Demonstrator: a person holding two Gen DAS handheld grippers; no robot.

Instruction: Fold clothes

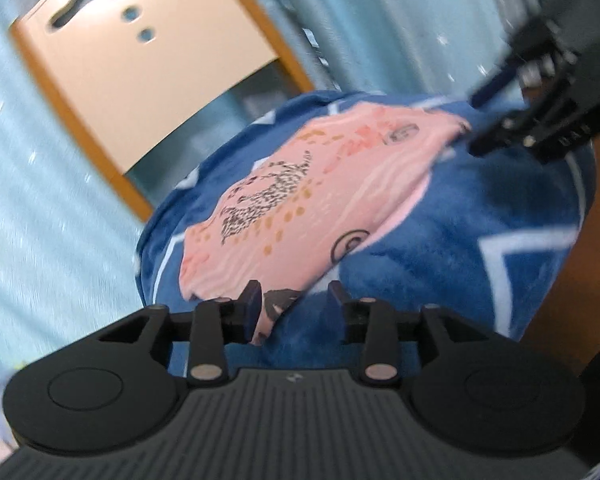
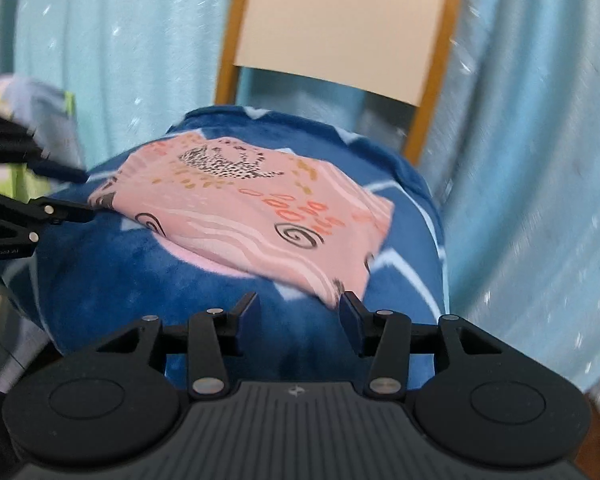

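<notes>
The folded pink garment [image 2: 240,212] is lying on the blue cushion [image 2: 100,280] of a chair [image 2: 340,36], both the left claw [image 1: 294,298] and right claw [image 2: 298,308] are standing spread and empty at its near corners, so a fold is likely ending and regripping awaiting.

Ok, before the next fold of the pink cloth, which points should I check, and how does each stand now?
1. Pink garment lies folded on the blue cushion: ok.
2. Left gripper open, garment corner between its fingers, not pinched: ok.
3. Right gripper open, fingers at the near edge: ok.
4. Garment fully on the cushion, no overhang: ok.
5. Layers under the top fold lie flat: cannot tell.
</notes>
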